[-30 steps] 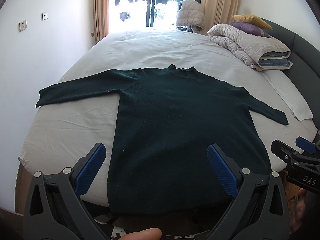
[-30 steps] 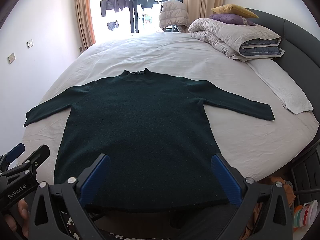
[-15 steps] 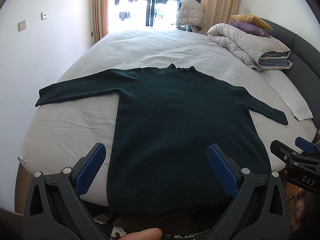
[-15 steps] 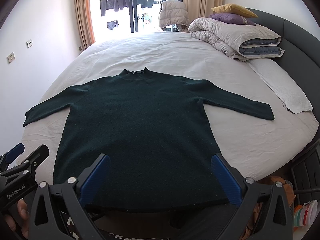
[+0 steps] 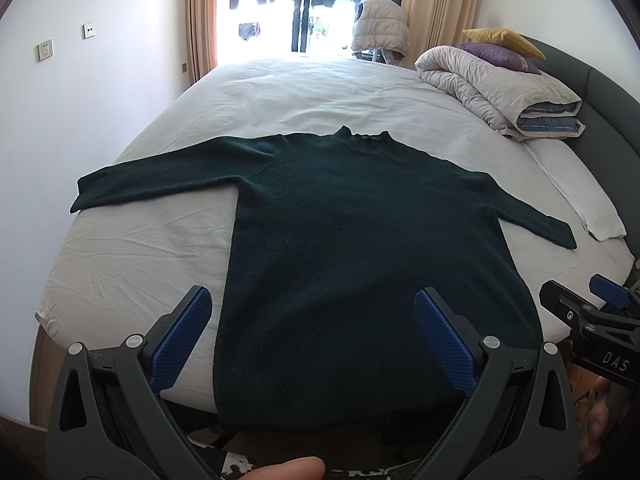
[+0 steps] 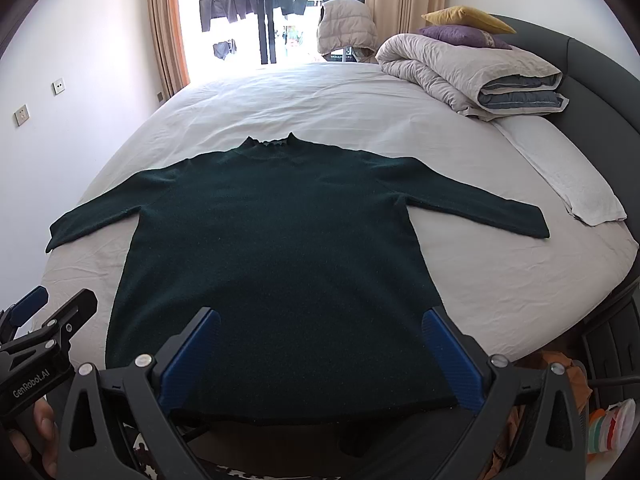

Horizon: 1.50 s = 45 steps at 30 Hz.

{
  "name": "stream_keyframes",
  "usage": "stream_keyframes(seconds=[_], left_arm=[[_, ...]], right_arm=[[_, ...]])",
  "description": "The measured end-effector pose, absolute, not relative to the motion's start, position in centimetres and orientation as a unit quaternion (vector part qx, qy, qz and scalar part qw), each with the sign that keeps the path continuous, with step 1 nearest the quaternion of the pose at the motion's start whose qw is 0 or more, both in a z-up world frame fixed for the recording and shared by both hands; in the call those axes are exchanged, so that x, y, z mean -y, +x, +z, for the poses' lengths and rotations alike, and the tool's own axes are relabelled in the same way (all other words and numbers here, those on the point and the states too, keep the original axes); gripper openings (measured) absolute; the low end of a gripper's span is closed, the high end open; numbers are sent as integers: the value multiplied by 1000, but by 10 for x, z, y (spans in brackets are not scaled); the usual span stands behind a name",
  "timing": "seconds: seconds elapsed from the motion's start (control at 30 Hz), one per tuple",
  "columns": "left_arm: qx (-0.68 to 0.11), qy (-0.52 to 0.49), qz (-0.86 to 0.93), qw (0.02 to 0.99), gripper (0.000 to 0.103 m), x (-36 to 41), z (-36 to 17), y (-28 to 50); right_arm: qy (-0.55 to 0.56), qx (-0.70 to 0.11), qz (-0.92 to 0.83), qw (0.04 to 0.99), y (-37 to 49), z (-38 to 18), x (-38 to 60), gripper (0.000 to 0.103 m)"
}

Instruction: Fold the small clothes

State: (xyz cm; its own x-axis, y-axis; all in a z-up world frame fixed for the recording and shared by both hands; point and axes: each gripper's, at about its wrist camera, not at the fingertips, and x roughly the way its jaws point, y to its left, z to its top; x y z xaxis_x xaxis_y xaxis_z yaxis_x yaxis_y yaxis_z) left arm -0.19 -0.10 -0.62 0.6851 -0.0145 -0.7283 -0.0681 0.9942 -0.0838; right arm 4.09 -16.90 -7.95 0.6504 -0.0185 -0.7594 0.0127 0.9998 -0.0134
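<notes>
One dark green sweater (image 6: 276, 264) lies flat on the white sheet of the bed (image 6: 500, 292), spread wide, collar toward the window end, hem right at the near edge and just draping over it. Both sleeves are stretched out, one reaching the bed's left edge, the other pointing toward the right edge, its cuff near a folded white towel (image 6: 568, 184). Down at the near edge, the left gripper (image 5: 312, 334) hovers above the hem, blue pads spread wide apart, nothing between them. The right gripper (image 6: 320, 350) hangs there too, fingers just as released and empty, over the hem's right half. Each one shows at the side of the other's view, with a hand (image 6: 28, 436) wrapped round the left handle. Farther back, toward the far right corner, a rolled grey quilt (image 6: 472, 76) sits with a purple pillow (image 6: 464, 36) and a yellow pillow (image 6: 468, 16) stacked on top.
</notes>
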Motion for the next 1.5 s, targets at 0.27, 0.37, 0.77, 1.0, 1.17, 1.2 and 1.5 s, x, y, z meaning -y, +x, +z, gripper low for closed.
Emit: stream_keyframes(seconds=[0.27, 0.37, 0.77, 1.0, 1.17, 1.2, 1.5], left_arm=[[-397, -52, 15, 916, 103, 1, -6, -2], [-397, -52, 15, 916, 103, 1, -6, -2], [-397, -52, 15, 916, 103, 1, -6, -2], [-397, -53, 15, 916, 103, 1, -6, -2], [-400, -55, 13, 915, 103, 0, -8, -2], [-401, -57, 11, 914, 103, 0, -10, -2], [-390, -149, 0, 909, 103, -62, -35, 7]], right_arm=[[-4, -418, -8, 909, 41, -79, 169, 103], [-3, -418, -8, 908, 41, -80, 169, 103], [-4, -419, -9, 908, 41, -81, 169, 103], [-4, -419, -8, 908, 41, -81, 169, 103], [-4, -419, -9, 908, 41, -81, 169, 103], [-4, -419, -9, 908, 41, -81, 169, 103], [-3, -420, 1, 908, 50, -99, 163, 103]])
